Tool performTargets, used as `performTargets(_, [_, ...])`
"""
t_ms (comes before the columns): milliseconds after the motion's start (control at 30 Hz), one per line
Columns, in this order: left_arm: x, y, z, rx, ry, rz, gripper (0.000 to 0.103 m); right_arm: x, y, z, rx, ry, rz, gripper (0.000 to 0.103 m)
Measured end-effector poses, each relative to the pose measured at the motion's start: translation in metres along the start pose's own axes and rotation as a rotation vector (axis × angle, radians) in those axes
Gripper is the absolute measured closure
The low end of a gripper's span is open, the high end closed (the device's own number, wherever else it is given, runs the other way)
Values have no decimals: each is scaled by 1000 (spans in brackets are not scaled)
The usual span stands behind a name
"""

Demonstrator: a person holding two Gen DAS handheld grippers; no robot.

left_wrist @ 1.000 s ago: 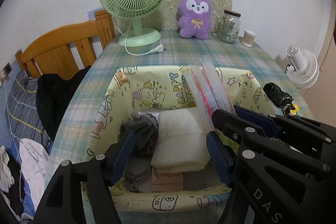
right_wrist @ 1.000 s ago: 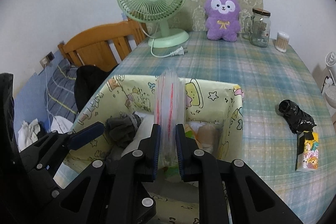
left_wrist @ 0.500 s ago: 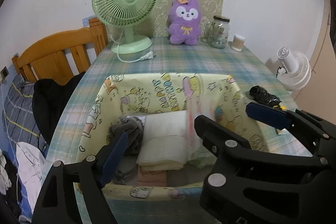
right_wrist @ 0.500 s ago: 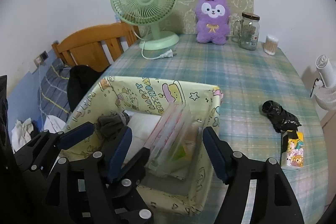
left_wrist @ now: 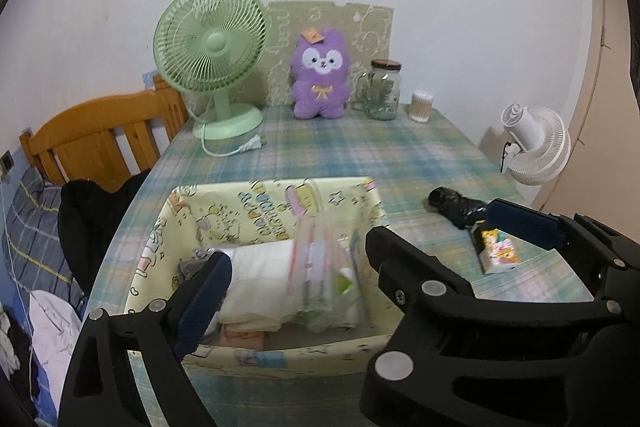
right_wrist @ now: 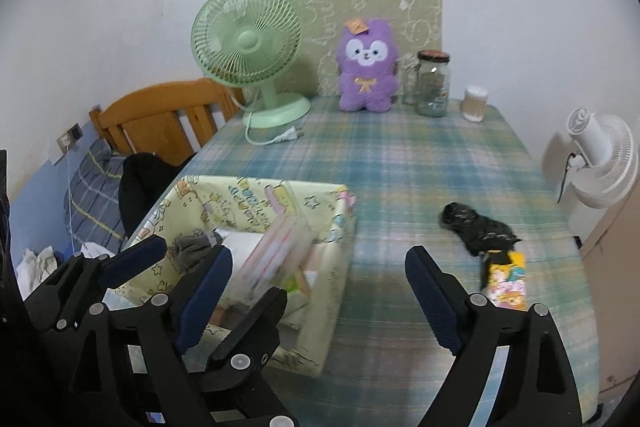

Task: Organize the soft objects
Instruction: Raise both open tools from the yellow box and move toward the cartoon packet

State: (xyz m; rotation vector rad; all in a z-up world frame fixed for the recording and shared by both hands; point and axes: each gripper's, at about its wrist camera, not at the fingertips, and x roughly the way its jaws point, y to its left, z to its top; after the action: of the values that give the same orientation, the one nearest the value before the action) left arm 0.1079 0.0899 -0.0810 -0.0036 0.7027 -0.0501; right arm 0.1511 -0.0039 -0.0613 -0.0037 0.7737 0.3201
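Yellow cartoon-print fabric bin [right_wrist: 340, 223] now holds my clear zip bag [right_wrist: 276, 251] beside folded cream towels [left_wrist: 260, 267], both grippers [left_wrist: 296, 267] [right_wrist: 320, 283] spread empty, so next I'd grab the black bundle [right_wrist: 476, 223] on the plaid tablecloth.

A yellow cartoon-print fabric storage bin [left_wrist: 276, 203] is sitting on the plaid-clothed table [left_wrist: 360, 155], holding a clear zip bag [left_wrist: 320, 279] right of folded cream towels [left_wrist: 260, 275]. A crumpled black bag [right_wrist: 476, 227] is lying to the bin's right; a purple plush toy [right_wrist: 366, 67] is standing behind.
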Motion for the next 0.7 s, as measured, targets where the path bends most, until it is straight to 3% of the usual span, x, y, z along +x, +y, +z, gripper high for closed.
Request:
performTargets(433, [-37, -43, 9, 51, -92, -10, 1, -55, -30, -2, 27, -128, -62, 0])
performTargets(700, [-54, -70, 9, 73, -121, -25, 0, -84, -49, -7, 42, -170, -99, 0])
